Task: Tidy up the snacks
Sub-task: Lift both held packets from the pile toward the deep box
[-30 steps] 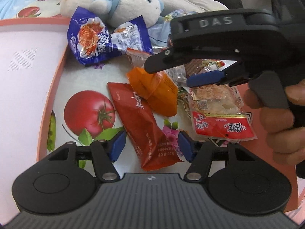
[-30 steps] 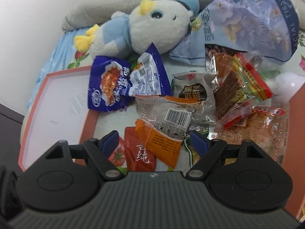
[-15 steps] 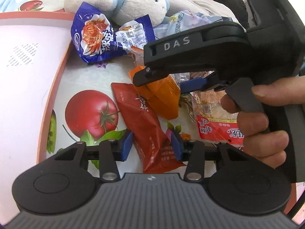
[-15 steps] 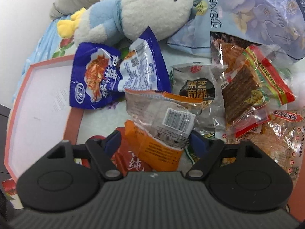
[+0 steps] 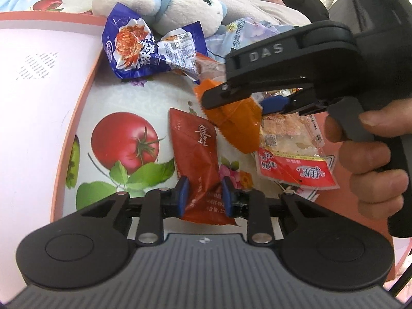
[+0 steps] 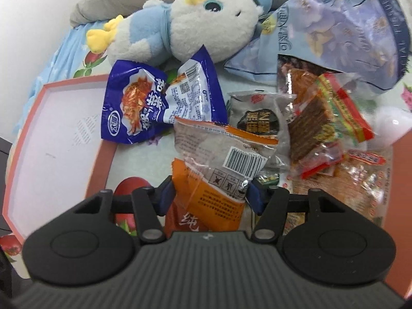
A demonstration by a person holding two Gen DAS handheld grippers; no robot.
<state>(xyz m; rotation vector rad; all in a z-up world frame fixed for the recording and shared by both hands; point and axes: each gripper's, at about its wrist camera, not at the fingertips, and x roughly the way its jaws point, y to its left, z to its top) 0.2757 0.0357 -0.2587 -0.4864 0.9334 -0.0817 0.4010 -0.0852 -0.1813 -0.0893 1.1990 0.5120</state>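
Observation:
Snack packets lie on a fruit-print cloth. My left gripper [image 5: 204,195] is shut on the near end of a dark red packet [image 5: 197,154]. My right gripper [image 6: 209,196] is shut on an orange and clear packet [image 6: 219,164]; from the left wrist view it [image 5: 244,103] hangs over the same orange packet [image 5: 235,123]. A blue packet [image 6: 154,103] lies behind, also seen in the left wrist view [image 5: 152,51]. A red and clear packet [image 5: 291,154] lies to the right.
A pink box lid [image 5: 38,103] with an orange rim lies on the left; it shows in the right wrist view [image 6: 56,139]. A plush toy [image 6: 195,25] and a tissue pack [image 6: 340,36] lie behind. More packets [image 6: 322,118] are piled at the right.
Both grippers have closed: the left on the dark red packet, the right on the orange packet. The right gripper moved forward and down over the pile.

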